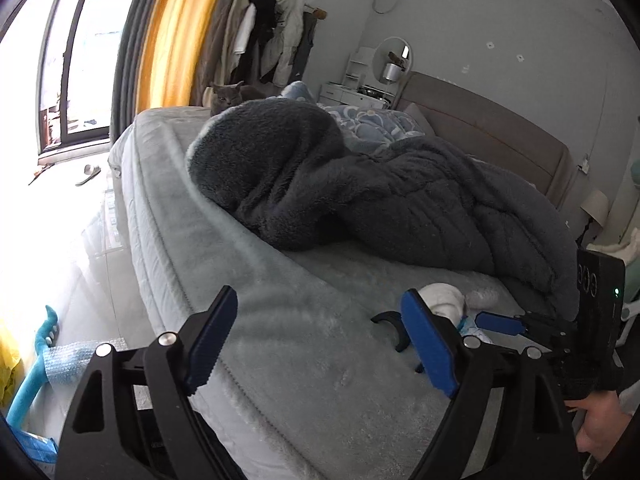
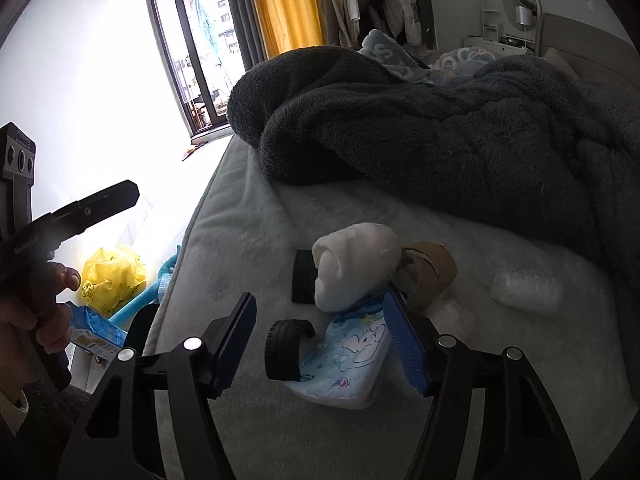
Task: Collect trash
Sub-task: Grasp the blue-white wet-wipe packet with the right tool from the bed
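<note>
The right hand-held gripper [image 2: 324, 340] hangs low over the bed [image 2: 240, 240], near its foot-side edge, its 2 blue pads spread wide with nothing between them; the left hand-held gripper [image 1: 320, 344] is likewise spread and empty, held over the same edge of the bed.

The trash lies in a loose cluster on the pale sheet, just below the dark blanket [image 2: 440, 128]: a blue-printed tissue pack [image 2: 348, 360] directly between the right pads; a white crumpled wad [image 2: 352, 264] resting against its far end; a brown cardboard scrap [image 2: 430, 270] touching the wad; a clear plastic wrap [image 2: 528, 286] apart toward the blanket; 2 black curved pieces [image 2: 286, 350], 1 just beside the pack. A yellow bag [image 2: 112, 276] sits on the floor beside the bed.

Judged risks: the pack lies flat on soft plush, so closing pads may skid over it or pinch the sheet instead; the black piece beside it could be caught in the same grip; the wad leaning on the pack may roll off toward the edge when the pack lifts.
</note>
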Available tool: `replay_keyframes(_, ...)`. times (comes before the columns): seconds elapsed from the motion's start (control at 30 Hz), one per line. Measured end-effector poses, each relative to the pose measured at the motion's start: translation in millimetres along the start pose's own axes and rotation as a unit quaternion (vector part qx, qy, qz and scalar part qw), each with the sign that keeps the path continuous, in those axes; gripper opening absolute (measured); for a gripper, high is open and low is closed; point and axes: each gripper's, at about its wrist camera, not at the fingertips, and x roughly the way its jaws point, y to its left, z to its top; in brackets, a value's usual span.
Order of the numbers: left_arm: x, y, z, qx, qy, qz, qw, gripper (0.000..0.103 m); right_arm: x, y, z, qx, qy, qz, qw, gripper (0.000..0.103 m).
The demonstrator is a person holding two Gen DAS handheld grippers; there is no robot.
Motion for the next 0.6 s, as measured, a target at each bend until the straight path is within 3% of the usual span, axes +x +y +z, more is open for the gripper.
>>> replay_keyframes(0.3, 16, -23, -11, 0.021, 0.021, -0.036, 0.9989, 0.086, 2, -18, -10, 0.031, 0.012, -0.002, 0.999, 0.058)
replay_keyframes(0.6, 31, -38, -22, 0.033, 0.052, -0.070, 0.9956, 0.087, 9, -22, -18, 0.031, 0.031, 0.016, 0.999, 0.031)
